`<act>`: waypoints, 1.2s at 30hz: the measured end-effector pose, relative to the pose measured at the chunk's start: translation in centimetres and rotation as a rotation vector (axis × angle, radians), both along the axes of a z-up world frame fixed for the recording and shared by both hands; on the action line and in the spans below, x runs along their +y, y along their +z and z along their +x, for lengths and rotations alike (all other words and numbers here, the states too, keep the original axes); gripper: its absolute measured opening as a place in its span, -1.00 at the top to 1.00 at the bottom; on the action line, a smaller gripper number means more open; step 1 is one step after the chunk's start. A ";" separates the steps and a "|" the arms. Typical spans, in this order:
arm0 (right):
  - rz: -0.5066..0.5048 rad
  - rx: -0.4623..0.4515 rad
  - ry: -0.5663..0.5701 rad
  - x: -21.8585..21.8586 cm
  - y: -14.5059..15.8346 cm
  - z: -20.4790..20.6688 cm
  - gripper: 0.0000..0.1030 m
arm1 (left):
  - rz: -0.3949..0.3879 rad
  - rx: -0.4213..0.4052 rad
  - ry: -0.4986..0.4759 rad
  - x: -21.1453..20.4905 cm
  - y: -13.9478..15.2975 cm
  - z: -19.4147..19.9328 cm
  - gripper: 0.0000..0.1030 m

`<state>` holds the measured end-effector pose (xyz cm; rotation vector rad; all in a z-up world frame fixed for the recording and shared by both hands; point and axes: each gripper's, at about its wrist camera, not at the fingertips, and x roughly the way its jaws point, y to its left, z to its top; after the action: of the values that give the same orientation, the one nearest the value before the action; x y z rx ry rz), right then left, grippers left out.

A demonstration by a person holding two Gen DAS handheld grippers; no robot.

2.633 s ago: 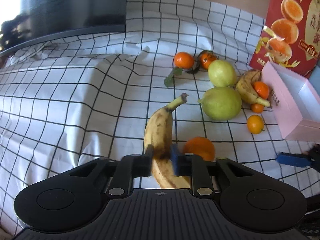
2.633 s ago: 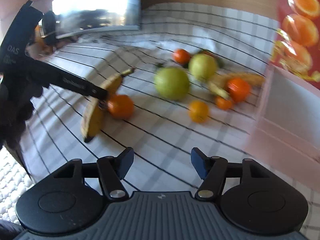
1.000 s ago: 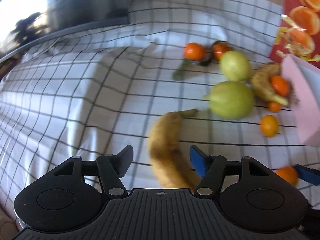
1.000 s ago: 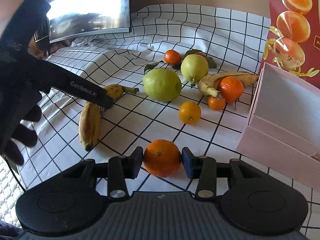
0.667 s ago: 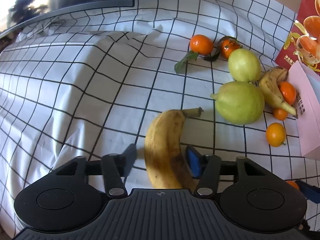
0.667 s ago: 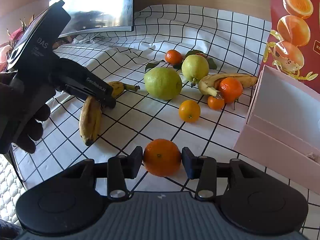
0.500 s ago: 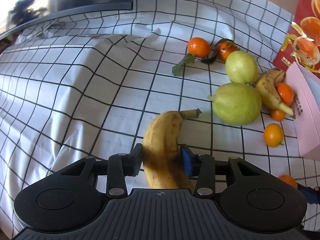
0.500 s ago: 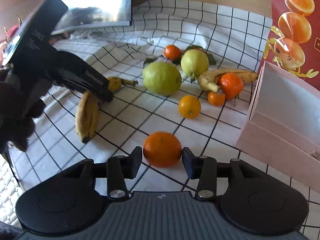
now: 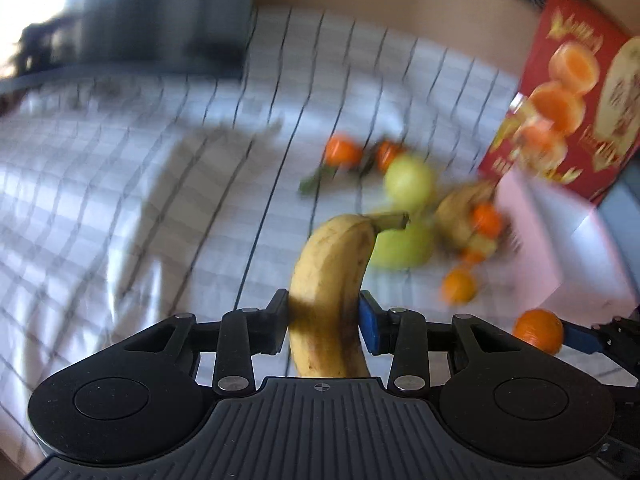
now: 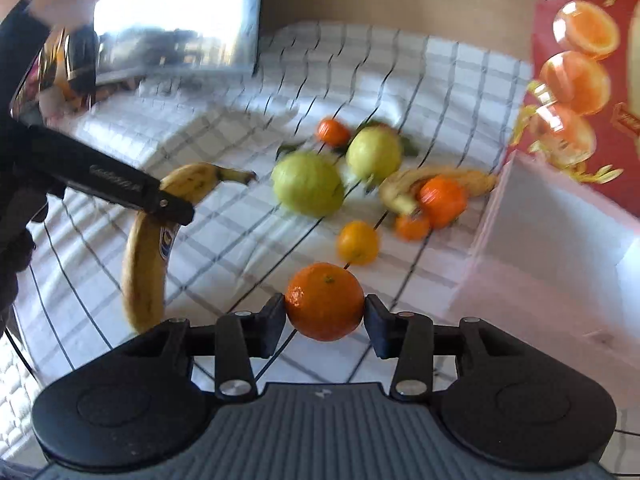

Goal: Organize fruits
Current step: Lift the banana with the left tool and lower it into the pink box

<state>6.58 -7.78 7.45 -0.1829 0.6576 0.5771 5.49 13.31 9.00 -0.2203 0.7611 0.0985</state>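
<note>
Nearby, green fruits point(image 10: 307, 188) beside pink box point(image 10: 560, 256)

Lettering on left gripper point(image 10: 160, 204), banana point(image 10: 148, 248) sticker, red box point(image 9: 568, 92) (all unreadable)

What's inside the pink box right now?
The pink box shows only a bare pale inner wall and floor; no fruit is visible. Its near wall hides the front floor, and the frame is blurred.

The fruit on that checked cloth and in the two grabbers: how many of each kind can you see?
Bananas: 2, one held, one in the pile
Green round fruits: 2
Orange citrus: 5, one held, others
Total: 9; blur may hide more.
</note>
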 end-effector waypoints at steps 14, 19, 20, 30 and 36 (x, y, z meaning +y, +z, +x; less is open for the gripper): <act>0.027 -0.256 -0.371 -14.3 8.0 -2.7 0.17 | 0.069 -0.362 -0.462 -12.8 15.9 5.7 0.20; 0.050 -0.192 -0.451 -17.6 6.3 -3.4 0.18 | 0.007 -0.264 -0.573 -16.5 12.0 9.0 0.20; 0.057 -0.175 -0.463 -18.0 5.9 -3.3 0.18 | 0.000 -0.234 -0.589 -17.3 11.1 9.7 0.20; 0.088 -0.089 -0.486 -18.0 3.4 -2.0 0.17 | 0.057 0.022 -0.682 -19.5 5.5 13.7 0.20; 0.084 -0.061 -0.463 -17.0 3.0 -0.6 0.17 | 0.038 0.111 -0.674 -20.1 1.6 17.5 0.20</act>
<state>6.00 -24.80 10.42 0.0324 0.5903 0.1518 22.97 -6.82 10.58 0.0863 0.9084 -0.5161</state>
